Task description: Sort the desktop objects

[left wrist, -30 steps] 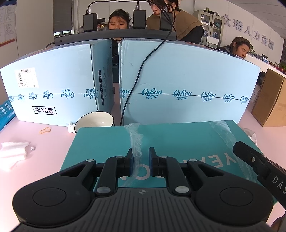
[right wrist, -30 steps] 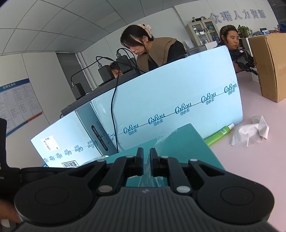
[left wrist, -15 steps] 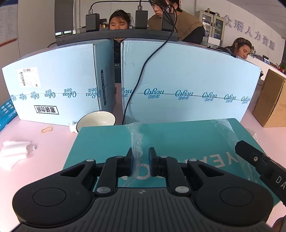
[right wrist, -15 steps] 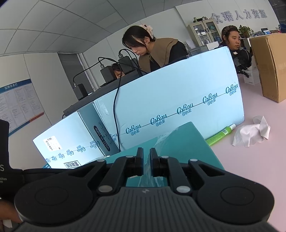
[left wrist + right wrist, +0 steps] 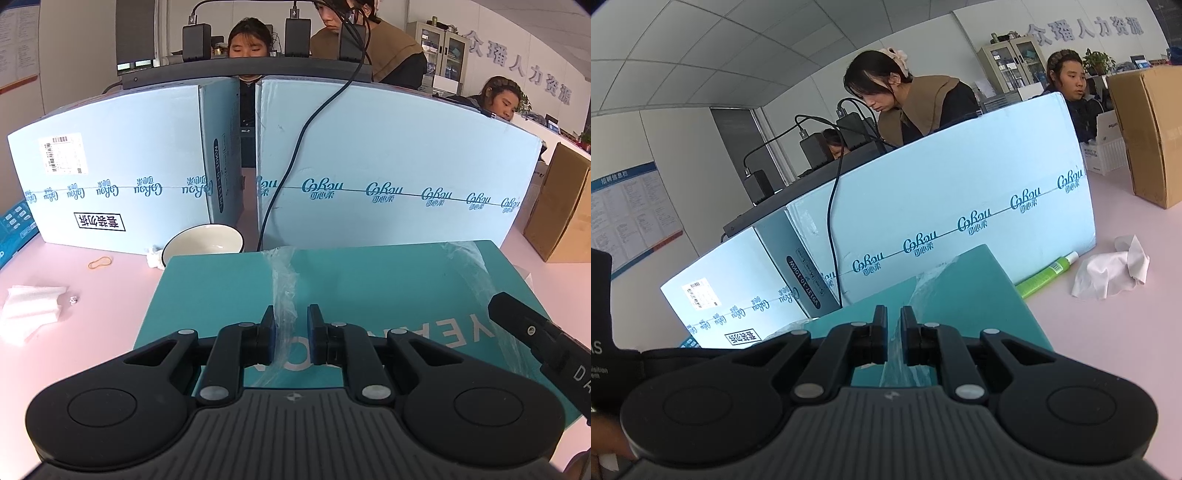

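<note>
In the left wrist view, the left gripper (image 5: 291, 332) has its jaws pinched nearly together on a strip of clear plastic wrap (image 5: 284, 288) that runs across the top of a teal box (image 5: 369, 280). The teal box lies flat on the pink table (image 5: 92, 306), near its middle, with its far edge just in front of two tall light blue cartons (image 5: 388, 158). A white bowl (image 5: 205, 240) sits at the box's far left corner, against the cartons, with a rubber band (image 5: 99, 263) and a wad of white foam (image 5: 31, 308) toward the table's left edge. The right gripper (image 5: 535, 332) pokes in at the right over the box. In the right wrist view, the right gripper (image 5: 894, 339) also has its jaws clamped close on plastic wrap (image 5: 923, 284) at the teal box (image 5: 971, 295). A green tube (image 5: 1047, 274) lies along the foot of the carton (image 5: 960, 199), beside a crumpled white tissue (image 5: 1112, 273), and a brown cardboard box (image 5: 1148, 133) stands at the far right edge.
</note>
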The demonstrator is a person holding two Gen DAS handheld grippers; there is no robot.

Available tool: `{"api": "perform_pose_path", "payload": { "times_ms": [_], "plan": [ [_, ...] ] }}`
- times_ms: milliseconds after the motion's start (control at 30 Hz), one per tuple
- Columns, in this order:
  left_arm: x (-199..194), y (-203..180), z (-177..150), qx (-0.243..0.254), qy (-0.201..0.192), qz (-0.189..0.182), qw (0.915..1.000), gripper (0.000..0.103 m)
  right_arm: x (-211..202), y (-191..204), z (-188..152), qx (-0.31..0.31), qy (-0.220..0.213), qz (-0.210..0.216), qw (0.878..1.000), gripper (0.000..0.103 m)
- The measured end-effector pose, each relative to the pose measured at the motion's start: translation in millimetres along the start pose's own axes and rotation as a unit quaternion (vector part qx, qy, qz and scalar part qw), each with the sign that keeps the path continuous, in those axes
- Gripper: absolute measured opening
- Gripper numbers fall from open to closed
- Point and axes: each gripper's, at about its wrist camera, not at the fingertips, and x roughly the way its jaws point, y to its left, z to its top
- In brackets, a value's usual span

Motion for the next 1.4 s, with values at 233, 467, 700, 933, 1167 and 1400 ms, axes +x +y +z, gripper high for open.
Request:
{"api": "perform_pose_path", "payload": {
  "times_ms": [233, 467, 700, 933, 1167, 1400],
  "plan": [
    [1.2, 5.4, -2.7, -0.006, 0.005, 0.01, 0.9999, 0.012, 0.2, 1.6, -3.4, 0.0, 0.01, 0.009, 1.0, 0.012],
    [4.0, 9.3, -8.3, 0.0, 0.012, 0.011, 0.9999, 0.012, 5.0, -0.1, -6.6, 0.004, 0.018, 0.015, 1.0, 0.012],
    [3.5, 2.8, -7.5, 0.011, 0.01, 0.007, 0.9999, 0.019, 4.9, -3.0, -5.6, 0.01, 0.015, 0.013, 1.0, 0.012],
    [9.3, -4.3, -6.6, 0.011, 0.052, 0.01, 0.9985, 0.044, 0.8, -8.1, -1.6, 0.009, 0.007, 0.01, 1.0, 0.012],
    [10.5, -10.6, -11.1, 0.017, 0.061, 0.001, 0.998, 0.058, 0.3, -12.9, -4.3, 0.006, 0.014, 0.018, 1.0, 0.012],
    [11.8, -7.4, -11.4, -0.005, 0.066, 0.007, 0.9978, 0.092, -0.5, -16.9, -3.1, 0.008, 0.013, 0.016, 1.0, 0.012]
  ]
}}
